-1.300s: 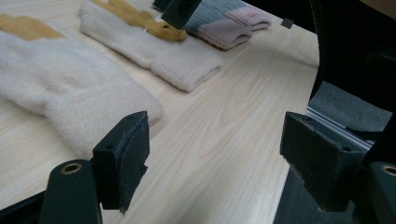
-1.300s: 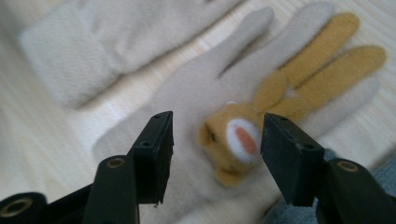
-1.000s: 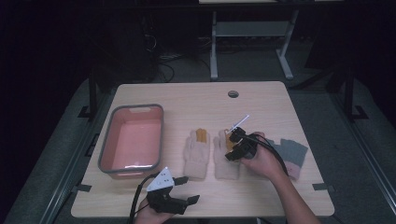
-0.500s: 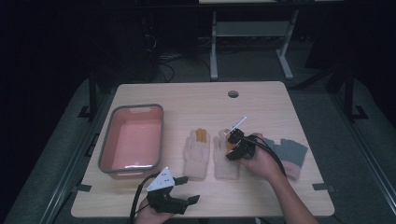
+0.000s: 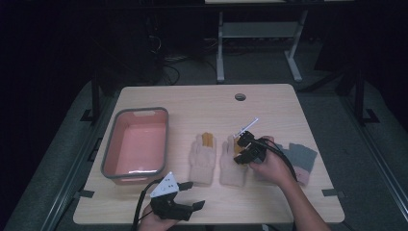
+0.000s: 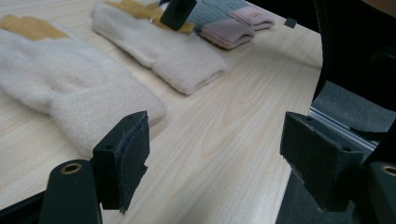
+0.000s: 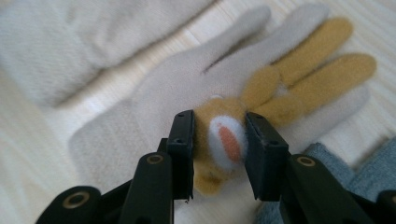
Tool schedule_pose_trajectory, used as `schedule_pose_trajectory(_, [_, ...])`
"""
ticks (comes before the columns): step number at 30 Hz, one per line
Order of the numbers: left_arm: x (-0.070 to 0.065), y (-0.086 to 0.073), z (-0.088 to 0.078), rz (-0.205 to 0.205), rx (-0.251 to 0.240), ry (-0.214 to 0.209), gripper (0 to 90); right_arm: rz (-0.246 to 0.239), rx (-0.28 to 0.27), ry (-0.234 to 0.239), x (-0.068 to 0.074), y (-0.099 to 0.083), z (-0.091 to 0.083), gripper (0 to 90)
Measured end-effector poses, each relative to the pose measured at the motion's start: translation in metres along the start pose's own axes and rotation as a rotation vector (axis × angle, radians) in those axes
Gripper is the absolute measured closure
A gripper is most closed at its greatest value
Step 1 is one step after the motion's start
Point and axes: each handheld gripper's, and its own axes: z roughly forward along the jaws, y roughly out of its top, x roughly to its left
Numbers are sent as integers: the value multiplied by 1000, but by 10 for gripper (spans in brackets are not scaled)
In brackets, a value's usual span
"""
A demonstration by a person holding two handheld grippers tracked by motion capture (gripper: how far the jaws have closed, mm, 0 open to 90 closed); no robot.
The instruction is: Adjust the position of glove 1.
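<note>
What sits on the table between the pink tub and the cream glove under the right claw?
In the high view, a second cream glove lies between the pink tub and the glove where the right claw is working; otherwise just bare table.

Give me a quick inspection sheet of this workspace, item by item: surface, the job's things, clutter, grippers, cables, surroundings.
Surface: light wooden table with a round hole near its far edge.
Job's things: two cream gloves lie flat side by side, the left glove and the right glove; a grey and pink pair of gloves lies near the right edge; an empty pink bin stands at the left.
Clutter: nothing seen.
Grippers: right gripper is shut on the right glove's tan rabbit patch; left gripper is open, low over the near edge, holding nothing.
Cables: one trails from each gripper; more lie on the floor beyond.
Surroundings: dark room, grey floor mat, white desk frame behind.
</note>
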Motion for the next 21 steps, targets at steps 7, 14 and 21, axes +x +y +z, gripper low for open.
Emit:
schedule_pose_trajectory(7, [0,0,0,2,-4,3,240,-37,-22,-6,11,6,-21,653])
schedule_pose_trajectory(14, [-1,0,-2,-3,-5,-1,239,-85,-59,-1,27,25,-38,654])
schedule_pose_trajectory(21, [-3,0,-6,2,-15,5,239,-127,-69,26,43,54,-35,653])
